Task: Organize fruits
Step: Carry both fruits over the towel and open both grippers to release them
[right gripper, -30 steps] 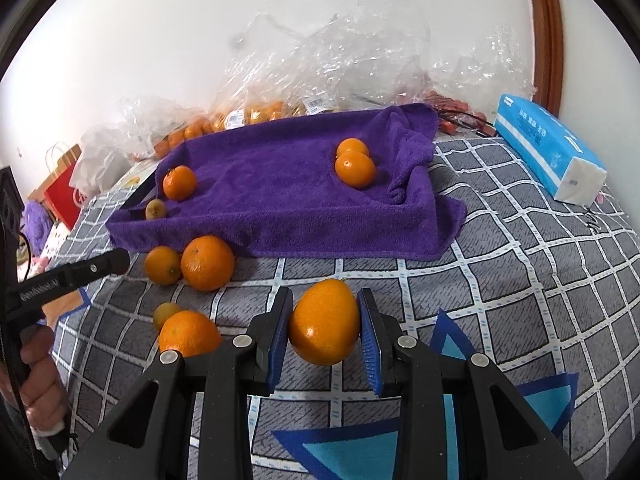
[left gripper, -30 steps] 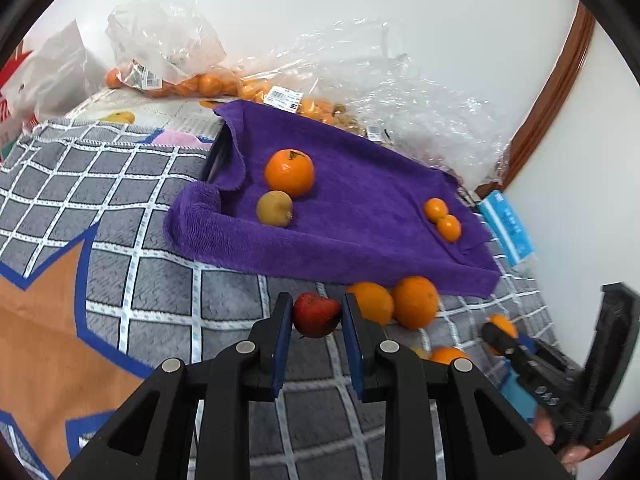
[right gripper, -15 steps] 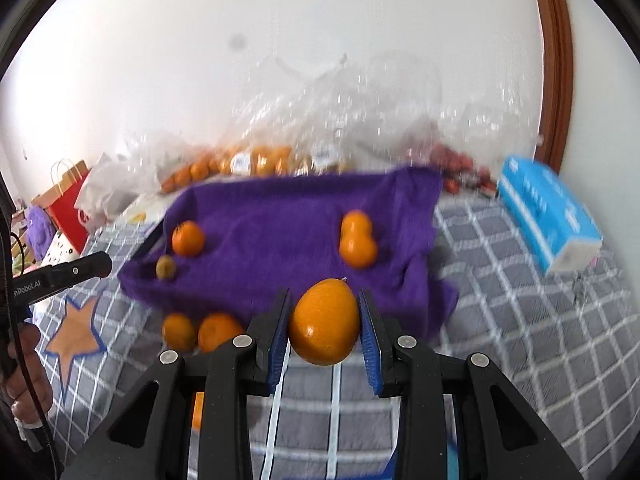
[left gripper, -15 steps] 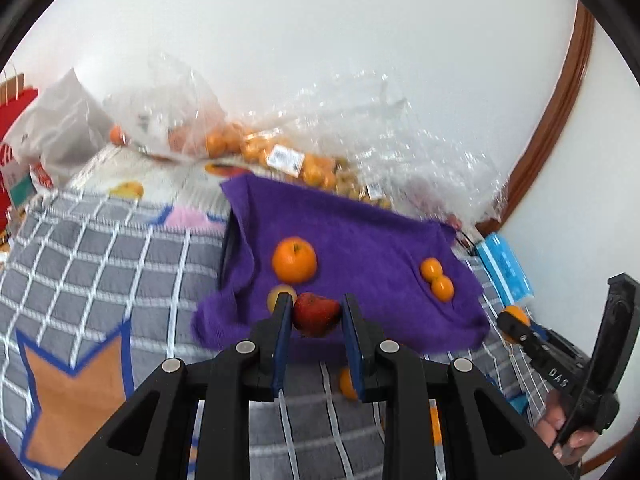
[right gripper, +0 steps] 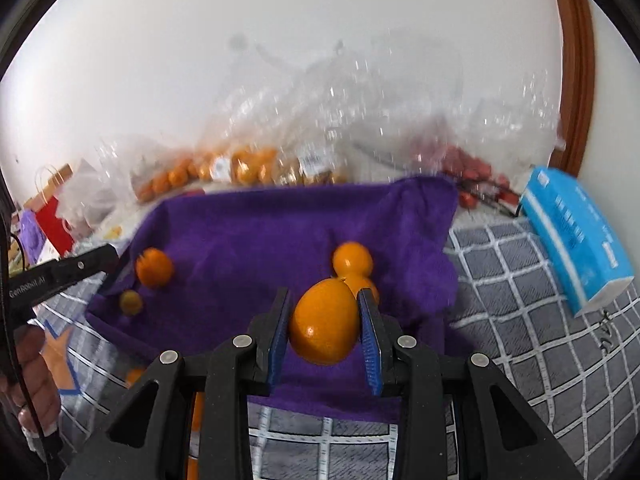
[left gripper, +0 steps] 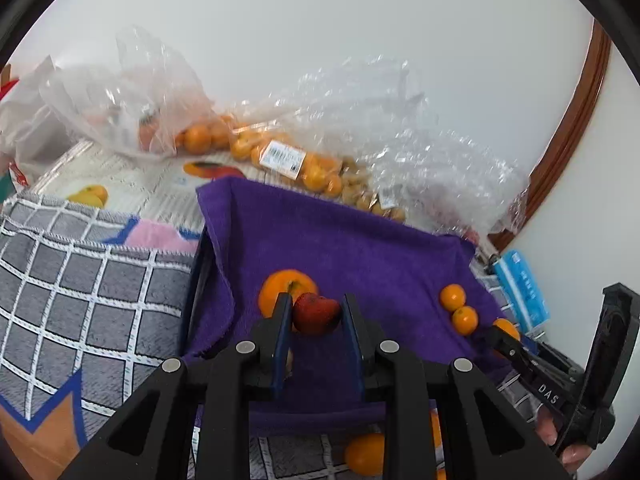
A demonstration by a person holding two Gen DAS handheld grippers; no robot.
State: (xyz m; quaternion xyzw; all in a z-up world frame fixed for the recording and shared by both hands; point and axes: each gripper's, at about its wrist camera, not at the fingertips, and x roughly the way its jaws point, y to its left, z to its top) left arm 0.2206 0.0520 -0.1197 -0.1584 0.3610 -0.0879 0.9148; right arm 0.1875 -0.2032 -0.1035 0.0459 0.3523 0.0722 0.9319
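Looking along the left tool [left gripper: 315, 316], its two blue-padded fingers were clamped on a small red fruit [left gripper: 316, 313], pinched across its width so the pads bore on its sides and it hung clear of the purple towel [left gripper: 360, 248] below. That towel seemed to serve as the sorting place: a large orange [left gripper: 286, 286] lay on it just behind the red fruit, and two small oranges [left gripper: 459, 308] sat touching each other near its right side, like kept with like. A loose orange [left gripper: 366, 454] lay off the towel on the grey checked blanket [left gripper: 80, 280], not yet sorted. Clear plastic bags of fruit [left gripper: 280, 156] were heaped by the wall.

Seen from the right wrist, the right tool [right gripper: 324, 326] was closed on a big oval orange [right gripper: 324, 326], gripped at its widest part, probably for a secure hold on a smooth round skin. It was held above the towel's near half, just in front of the two small oranges. On the towel's left side lay the large orange [right gripper: 154, 268] with a small yellowish fruit [right gripper: 131, 302] beside it. A blue tissue pack [right gripper: 576, 236] lay on the blanket, well apart to the right. The picture was blurred, so the far bags were hard to read.
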